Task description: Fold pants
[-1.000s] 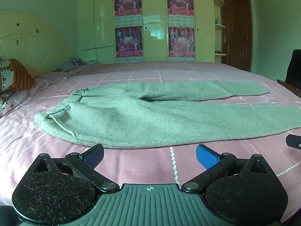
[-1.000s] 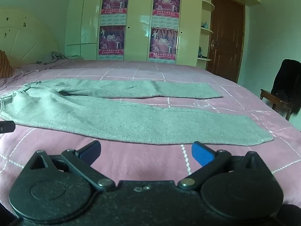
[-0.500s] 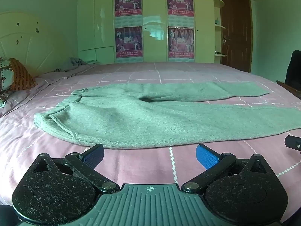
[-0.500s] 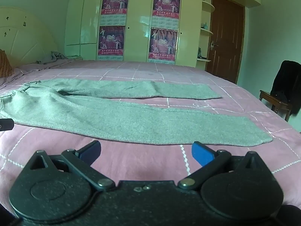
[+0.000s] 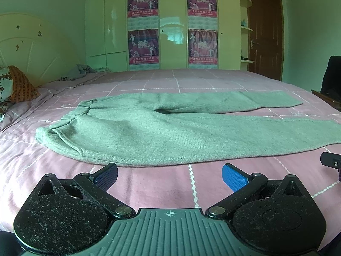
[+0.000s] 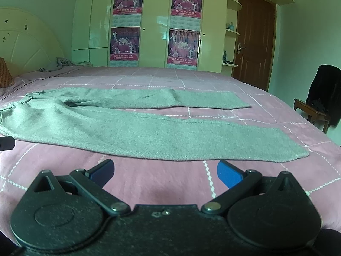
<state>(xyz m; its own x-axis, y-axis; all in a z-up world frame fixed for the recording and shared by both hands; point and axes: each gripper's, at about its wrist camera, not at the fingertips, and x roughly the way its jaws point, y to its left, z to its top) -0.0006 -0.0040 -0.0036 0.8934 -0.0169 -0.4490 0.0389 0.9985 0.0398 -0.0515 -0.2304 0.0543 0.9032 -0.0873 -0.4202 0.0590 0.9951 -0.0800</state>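
Grey-green pants (image 5: 149, 132) lie flat on the pink bed (image 5: 149, 187), waistband to the left, both legs stretched to the right and spread apart. My left gripper (image 5: 169, 173) stands open just short of the near hip edge, nothing between its blue pads. In the right wrist view the same pants (image 6: 149, 134) show their near leg's cuff at the right. My right gripper (image 6: 165, 170) is open too, a little before that leg's near edge. A tip of the right gripper (image 5: 330, 160) shows at the left view's right edge.
A patterned pillow (image 5: 15, 85) and a crumpled grey cloth (image 5: 82, 71) sit by the headboard at the left. A wooden chair with dark clothing (image 6: 319, 98) stands beside the bed at the right. A wardrobe with posters (image 6: 155, 23) and a brown door (image 6: 253, 36) are behind.
Both grippers have crept slightly forward toward the pants' near edge. Both stay open, and the pants have not moved.
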